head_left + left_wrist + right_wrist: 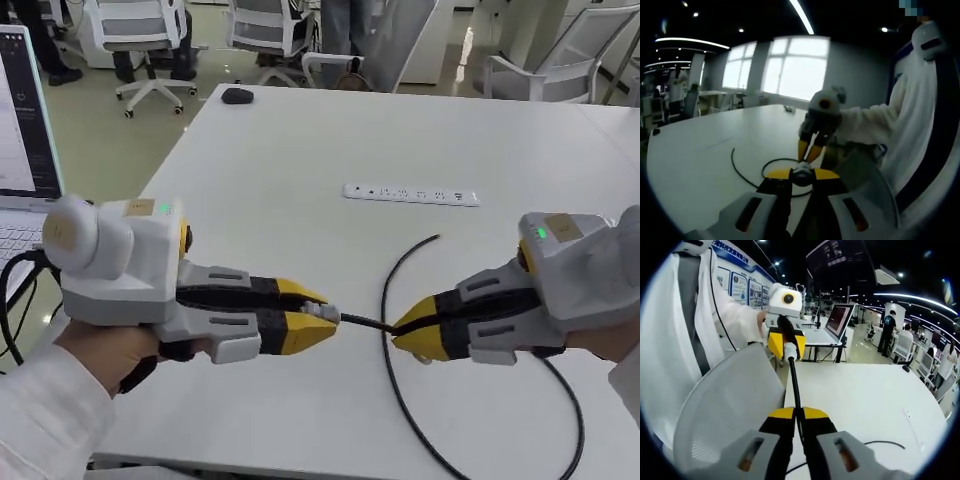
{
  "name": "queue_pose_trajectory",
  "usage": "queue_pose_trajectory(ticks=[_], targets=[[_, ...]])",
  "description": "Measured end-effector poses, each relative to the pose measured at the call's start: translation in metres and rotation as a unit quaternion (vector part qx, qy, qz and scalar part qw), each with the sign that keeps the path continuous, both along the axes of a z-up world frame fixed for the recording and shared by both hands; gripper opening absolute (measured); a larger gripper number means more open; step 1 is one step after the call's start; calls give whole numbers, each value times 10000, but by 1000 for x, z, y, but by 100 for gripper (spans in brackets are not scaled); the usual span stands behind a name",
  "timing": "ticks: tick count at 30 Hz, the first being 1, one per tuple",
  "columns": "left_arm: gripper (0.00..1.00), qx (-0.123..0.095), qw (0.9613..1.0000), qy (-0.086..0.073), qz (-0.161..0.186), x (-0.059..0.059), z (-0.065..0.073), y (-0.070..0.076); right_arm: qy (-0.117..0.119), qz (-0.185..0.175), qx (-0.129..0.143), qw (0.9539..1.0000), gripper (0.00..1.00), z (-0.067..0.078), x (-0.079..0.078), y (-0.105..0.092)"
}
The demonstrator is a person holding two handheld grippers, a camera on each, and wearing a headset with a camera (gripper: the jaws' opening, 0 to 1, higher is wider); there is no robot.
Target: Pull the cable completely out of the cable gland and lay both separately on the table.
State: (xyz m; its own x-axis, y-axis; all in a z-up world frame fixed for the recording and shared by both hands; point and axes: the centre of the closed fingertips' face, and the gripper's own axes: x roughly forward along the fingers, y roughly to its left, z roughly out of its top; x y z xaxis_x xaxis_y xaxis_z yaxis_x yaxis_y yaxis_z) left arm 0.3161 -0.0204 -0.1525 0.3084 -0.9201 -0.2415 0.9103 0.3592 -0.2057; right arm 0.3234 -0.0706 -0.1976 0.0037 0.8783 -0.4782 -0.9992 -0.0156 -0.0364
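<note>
Near the table's (300,150) front edge, the cable gland (790,351) is pinched by the left gripper (326,314) and the black cable (795,385) stuck in it is pinched by the right gripper (400,327), its long end looped on the table.

- Right gripper (798,413): yellow tips closed on the black cable (793,380).
- The cable runs straight up to a pale gland (790,351), clamped in the left gripper (786,340).
- More cable lies on the white table (865,390).
- A laptop (838,320) stands open behind.
</note>
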Motion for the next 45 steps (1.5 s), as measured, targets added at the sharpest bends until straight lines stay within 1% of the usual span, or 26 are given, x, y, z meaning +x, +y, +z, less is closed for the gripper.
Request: queue_pose_trajectory(ticks=[2,3,5,7,8,10,12,14,15,16,17,19,23,24,28,29,30,32,34,37,40,43,45], targets=[[16,-6,10000,17,75,2,-1,4,47,-65,-60,10000,3,-5,4,-1],[16,-16,9999,30,114,3,-1,7,56,-97,-116,9999,3,-10,8,-2],[16,-46,9999,11,148,3,-1,10,51,-151,-223,9996,3,-18,14,-3],[16,-102,9998,15,188,5,0,15,61,-255,-309,9992,3,-26,20,-4],[16,-136,9996,10,236,6,1,18,116,-306,-337,9989,3,-31,24,-4],[16,-165,9994,40,291,8,0,22,119,-403,-370,9984,3,-38,32,-4],[16,-179,9992,67,338,10,-2,25,111,-483,-462,9977,3,-47,38,-4],[16,-221,9988,121,412,12,-5,28,142,-516,-576,9969,3,-59,44,-2],[16,-239,9986,154,447,13,-7,30,175,-547,-683,9960,3,-68,48,-1],[16,-243,9985,164,458,13,-8,30,173,-556,-720,9957,3,-71,49,-1],[16,-259,9983,194,483,14,-10,31,154,-544,-797,9952,3,-79,51,1],[16,-277,9980,237,514,15,-13,33,187,-539,-871,9946,3,-89,54,3],[16,-309,9971,348,600,20,-20,36,336,-549,-1028,9926,3,-120,65,8],[16,-320,9969,372,616,21,-22,37,390,-575,-1107,9914,3,-127,66,8],[16,-355,9960,463,672,28,-27,38,536,-693,-1242,9884,4,-155,73,10],[16,-349,9959,479,678,29,-28,38,565,-704,-1256,9880,4,-158,73,11],[16,-343,9958,497,688,31,-30,38,617,-735,-1284,9871,4,-165,74,11],[16,-341,9956,536,692,34,-33,38,649,-756,-1361,9857,4,-175,77,10],[16,-338,9954,549,707,37,-35,38,689,-751,-1401,9849,4,-182,77,9],[16,-336,9950,602,721,43,-40,38,787,-759,-1397,9841,4,-189,77,9],[16,-323,9947,647,727,49,-44,37,827,-767,-1404,9836,5,-196,76,9],[16,-348,9943,696,733,56,-47,35,885,-821,-1466,9818,5,-207,76,7],[16,-343,9943,721,711,61,-51,32,933,-852,-1463,9811,5,-210,76,5]])
